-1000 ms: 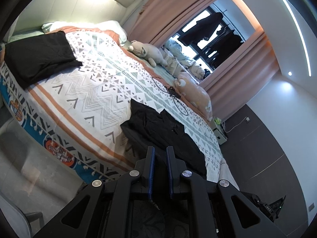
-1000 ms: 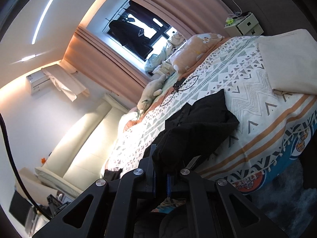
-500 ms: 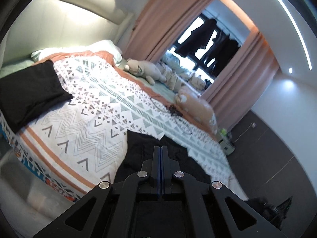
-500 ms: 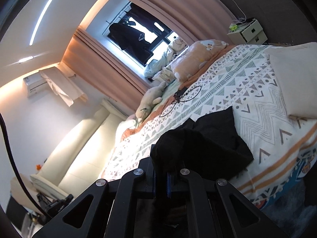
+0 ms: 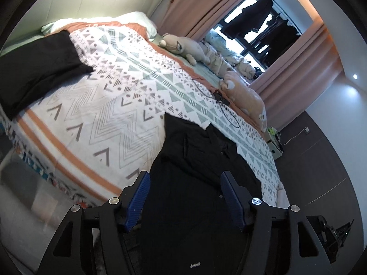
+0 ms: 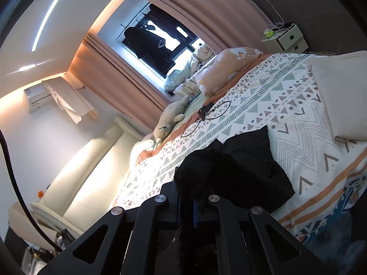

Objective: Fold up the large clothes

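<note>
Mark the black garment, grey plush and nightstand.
black garment (image 5: pixel 197 178), left wrist view, middle of the cloth.
grey plush (image 5: pixel 183 47), left wrist view, its body.
nightstand (image 6: pixel 287 40), right wrist view, drawer front.

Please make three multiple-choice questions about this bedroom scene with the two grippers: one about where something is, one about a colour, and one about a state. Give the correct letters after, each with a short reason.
1. Where does the folded black cloth lie?
A. On the bed near the headboard end
B. On the floor
C. On the nightstand

2. What colour are the curtains?
A. Blue
B. Pink
C. Green

3. What is the state of the left gripper?
A. Shut on the garment
B. Open, with the black garment between its fingers
C. Out of view

Answers:
1 A: the left wrist view shows it on the patterned bedspread, close to the pillows and apart from the black garment being folded.
2 B: both views show pink drapes at each side of the window.
3 B: its blue pads stand wide apart, while the right gripper is shut on a bunch of the garment.
</note>
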A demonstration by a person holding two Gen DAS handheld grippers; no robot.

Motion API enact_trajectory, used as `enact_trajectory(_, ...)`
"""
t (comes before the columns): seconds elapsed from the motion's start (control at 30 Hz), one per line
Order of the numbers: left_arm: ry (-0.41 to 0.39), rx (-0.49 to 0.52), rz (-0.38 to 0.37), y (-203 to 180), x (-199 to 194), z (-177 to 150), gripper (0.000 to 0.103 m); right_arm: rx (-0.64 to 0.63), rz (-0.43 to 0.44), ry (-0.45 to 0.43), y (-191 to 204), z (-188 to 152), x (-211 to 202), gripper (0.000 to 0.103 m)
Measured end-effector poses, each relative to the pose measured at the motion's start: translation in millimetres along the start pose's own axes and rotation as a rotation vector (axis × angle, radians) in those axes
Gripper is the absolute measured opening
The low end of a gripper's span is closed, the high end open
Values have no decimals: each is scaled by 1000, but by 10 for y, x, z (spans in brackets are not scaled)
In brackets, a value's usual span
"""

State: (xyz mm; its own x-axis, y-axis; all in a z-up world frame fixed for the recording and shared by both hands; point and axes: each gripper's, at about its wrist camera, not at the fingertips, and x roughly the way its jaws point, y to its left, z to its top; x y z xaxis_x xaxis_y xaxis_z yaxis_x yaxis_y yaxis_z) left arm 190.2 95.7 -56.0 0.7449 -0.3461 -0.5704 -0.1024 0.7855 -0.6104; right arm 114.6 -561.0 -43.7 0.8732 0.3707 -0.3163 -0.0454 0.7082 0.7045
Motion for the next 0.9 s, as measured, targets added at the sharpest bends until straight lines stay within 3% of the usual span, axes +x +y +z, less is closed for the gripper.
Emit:
enact_trajectory(0.33, 76, -52, 24, 335, -193, -636, 65, -32, -9, 24, 96, -290, -341, 7)
enact_trajectory(0.67, 142, -50, 3, 401, -416, -1085, 65, 1, -23, 49, -41, -617, -651, 8)
enact_trajectory(0.9, 198, -106, -36, 517, -466, -1360, 62, -8, -30, 60, 12, -704, -716, 8)
